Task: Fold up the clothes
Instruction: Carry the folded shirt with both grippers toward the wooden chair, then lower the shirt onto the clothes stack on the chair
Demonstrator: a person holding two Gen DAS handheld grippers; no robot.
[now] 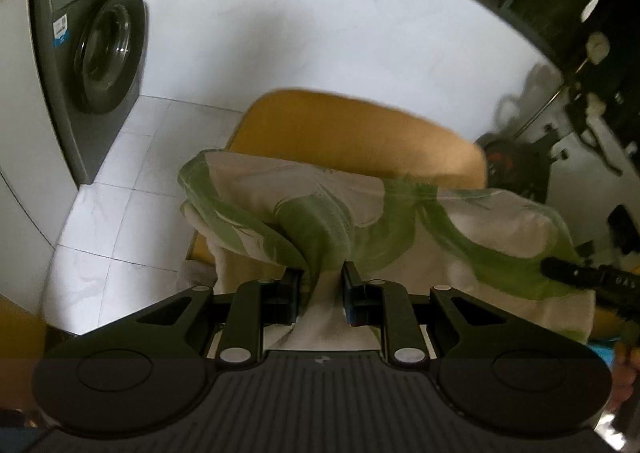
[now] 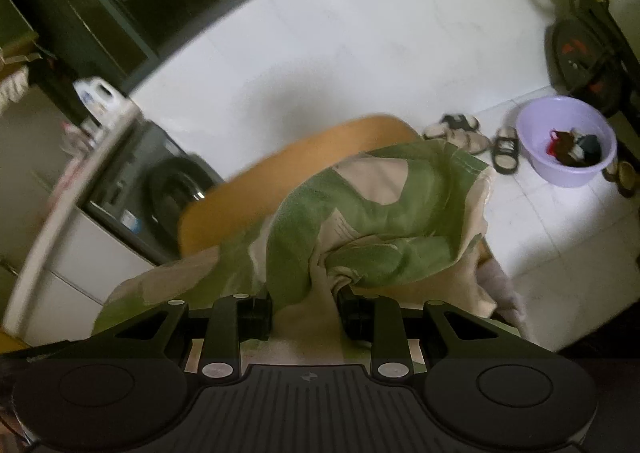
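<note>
A cream garment with green patches (image 1: 360,221) lies bunched over an orange table (image 1: 340,125). My left gripper (image 1: 322,281) is shut on a gathered fold of the garment, with cloth pinched between its fingers. In the right wrist view the same garment (image 2: 380,213) drapes across the orange table (image 2: 248,193) and hangs past its right edge. My right gripper (image 2: 304,305) is shut on another bunch of the cloth. The tip of the right gripper shows as a black bar (image 1: 592,277) at the right of the left wrist view.
A grey washing machine (image 1: 96,53) stands to the left on white floor tiles (image 1: 120,181). A lilac basin (image 2: 566,141) holding dark items sits on the floor, with sandals (image 2: 468,133) beside it. An exercise bike (image 2: 588,53) stands at the back right. A white wall lies behind.
</note>
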